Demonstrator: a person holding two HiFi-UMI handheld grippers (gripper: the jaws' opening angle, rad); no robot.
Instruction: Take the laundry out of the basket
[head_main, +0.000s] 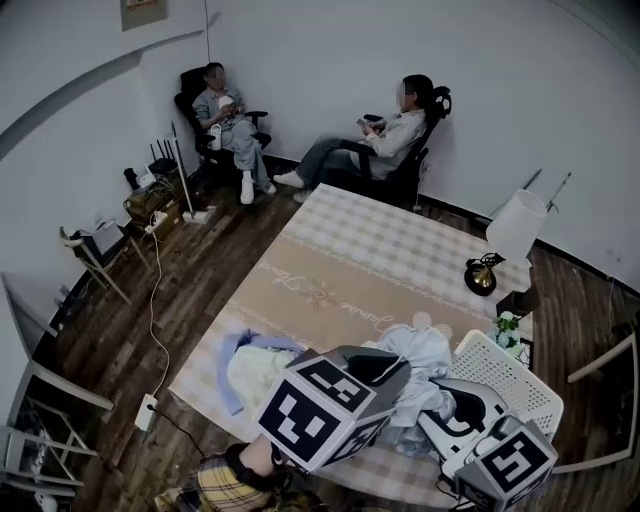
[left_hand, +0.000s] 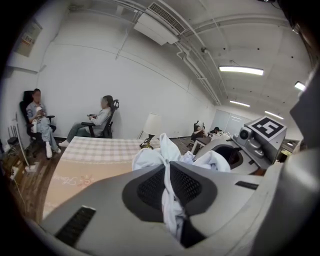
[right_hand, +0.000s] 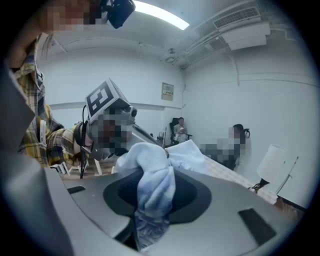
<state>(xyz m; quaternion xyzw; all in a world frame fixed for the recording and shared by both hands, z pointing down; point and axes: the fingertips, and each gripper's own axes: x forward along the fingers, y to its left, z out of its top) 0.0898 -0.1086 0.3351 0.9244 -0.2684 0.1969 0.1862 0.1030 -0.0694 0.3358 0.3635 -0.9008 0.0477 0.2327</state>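
A pale blue-white garment (head_main: 420, 362) hangs bunched over the near end of the checked table (head_main: 390, 250), between my two grippers. My left gripper (head_main: 383, 368) is shut on a fold of it; in the left gripper view the white cloth (left_hand: 165, 155) runs down between the dark pads (left_hand: 192, 186). My right gripper (head_main: 458, 408) is shut on another fold, and its own view shows bluish cloth (right_hand: 152, 170) squeezed in the jaws. The white slotted laundry basket (head_main: 512, 388) stands just right of the garment. A heap of pale yellow and blue laundry (head_main: 252, 368) lies on the table to the left.
A table lamp (head_main: 512, 236) and a small plant (head_main: 507, 330) stand by the table's right edge. Two people sit in chairs (head_main: 228, 118) (head_main: 388, 140) at the far wall. Folding chairs (head_main: 90, 260) and a power strip (head_main: 147, 412) are on the wooden floor at left.
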